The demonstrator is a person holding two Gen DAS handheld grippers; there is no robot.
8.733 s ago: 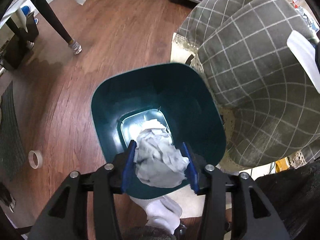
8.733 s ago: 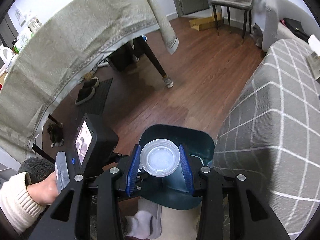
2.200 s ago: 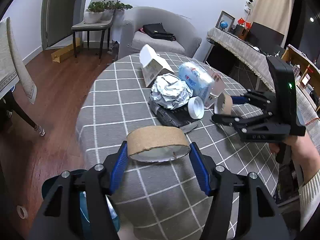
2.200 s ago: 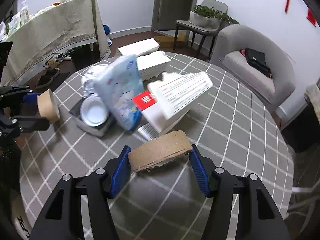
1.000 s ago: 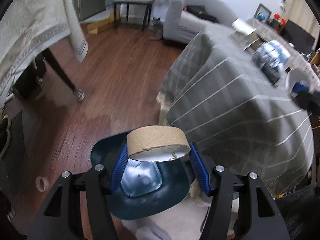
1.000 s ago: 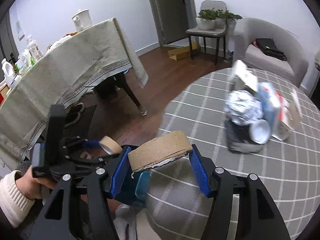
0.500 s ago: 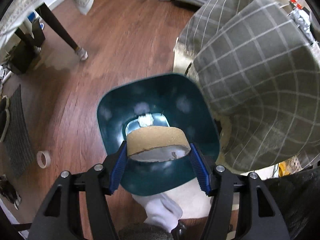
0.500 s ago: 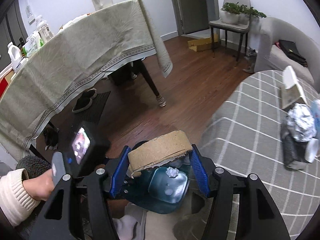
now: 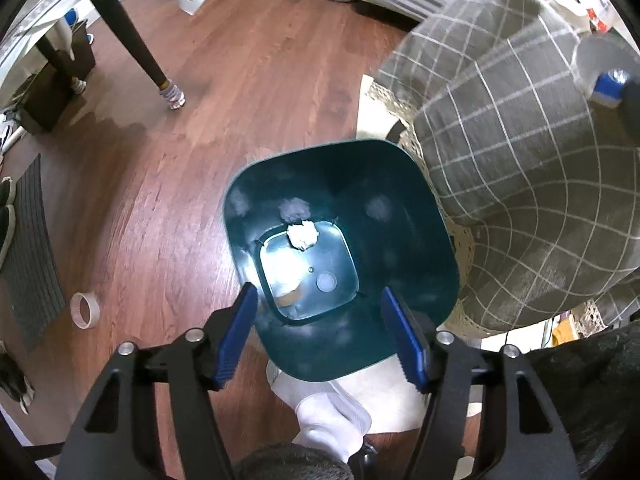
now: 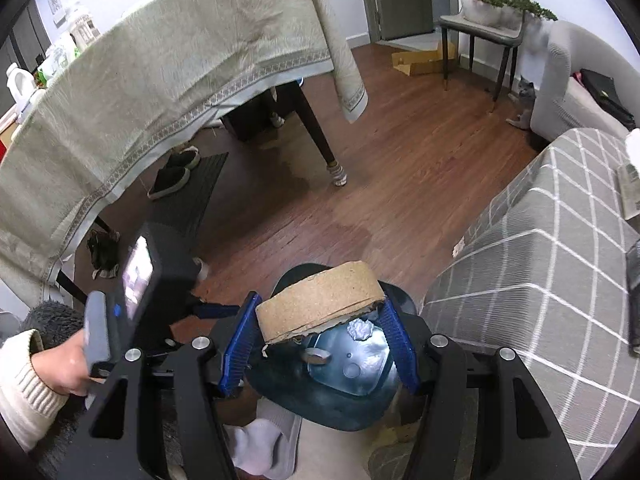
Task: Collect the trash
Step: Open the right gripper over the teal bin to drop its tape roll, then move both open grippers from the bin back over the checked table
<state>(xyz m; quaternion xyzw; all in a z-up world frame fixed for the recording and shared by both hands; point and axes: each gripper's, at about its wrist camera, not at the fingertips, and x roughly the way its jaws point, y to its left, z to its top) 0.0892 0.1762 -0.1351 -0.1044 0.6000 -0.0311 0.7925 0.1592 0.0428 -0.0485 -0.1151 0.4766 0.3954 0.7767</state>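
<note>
Bin on the wood floor, dark teal, holding a crumpled white wad, a round lid and a cardboard ring on its bottom. Left gripper hangs spread and empty above the bin. Right gripper pinches a cardboard tape core over the bin's rim.

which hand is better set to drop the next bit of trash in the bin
The right. The right gripper holds a cardboard tape ring between its pads, above the teal bin. The left gripper hangs open and empty over the bin, with nothing left to drop.
</note>
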